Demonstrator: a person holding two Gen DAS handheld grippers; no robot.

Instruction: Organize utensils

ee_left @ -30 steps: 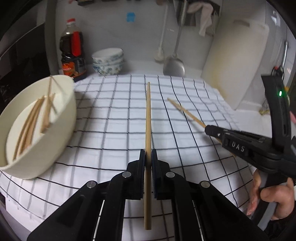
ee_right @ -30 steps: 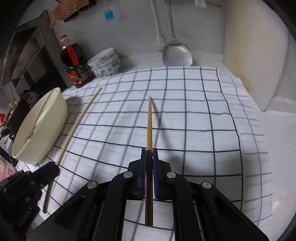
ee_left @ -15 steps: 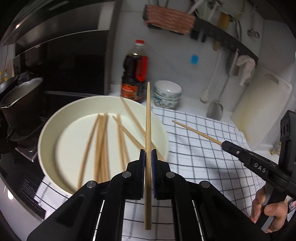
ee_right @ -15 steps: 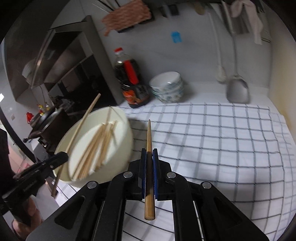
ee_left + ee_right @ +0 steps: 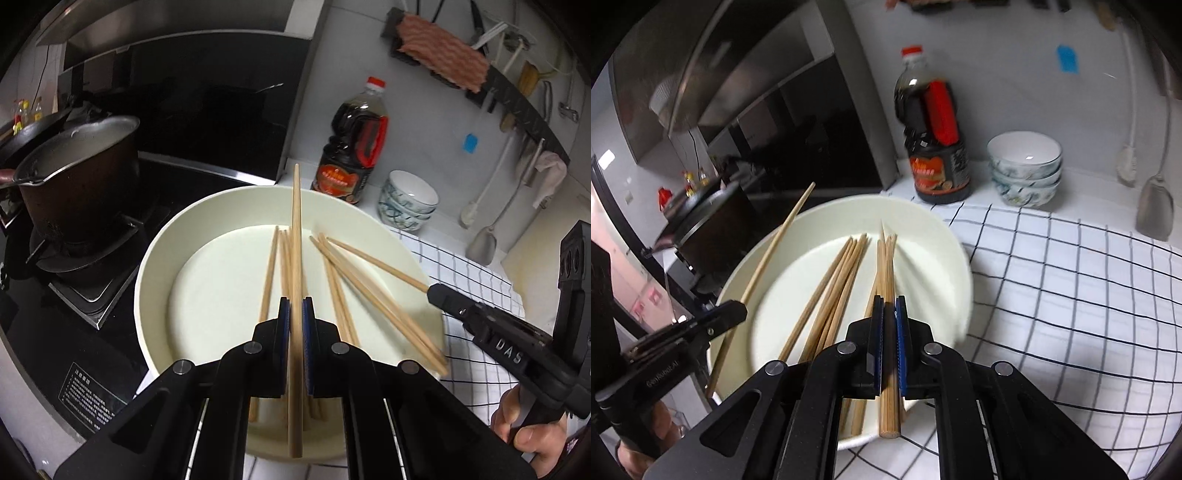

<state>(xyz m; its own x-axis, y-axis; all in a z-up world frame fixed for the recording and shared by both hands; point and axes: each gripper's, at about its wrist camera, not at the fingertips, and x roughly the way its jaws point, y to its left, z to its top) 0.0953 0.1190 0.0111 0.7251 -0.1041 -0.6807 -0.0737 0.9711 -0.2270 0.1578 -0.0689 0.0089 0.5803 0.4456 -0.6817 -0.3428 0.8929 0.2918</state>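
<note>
A wide cream bowl (image 5: 177, 236) (image 5: 934, 225) stands at the left end of the checked cloth, with several wooden chopsticks (image 5: 341, 280) (image 5: 827, 291) lying in it. My left gripper (image 5: 295, 317) is shut on one chopstick (image 5: 296, 229), held above the bowl and pointing across it. My right gripper (image 5: 888, 317) is shut on another chopstick (image 5: 886, 273), also over the bowl. In the left wrist view the right gripper (image 5: 436, 291) reaches in from the right with its chopstick (image 5: 380, 263) over the rim. In the right wrist view the left gripper (image 5: 735, 314) and its chopstick (image 5: 775, 247) come in from the left.
A dark pot (image 5: 77, 173) sits on the black hob left of the bowl. Behind the bowl stand a soy sauce bottle (image 5: 351, 147) (image 5: 934, 140) and stacked patterned bowls (image 5: 408, 201) (image 5: 1025, 170). A spatula (image 5: 1154, 210) hangs at the wall. The checked cloth (image 5: 1071, 288) spreads rightward.
Both grippers have swung left from over the checked cloth to above the cream bowl, each still gripping its chopstick. The bowl now fills the middle of both views.
</note>
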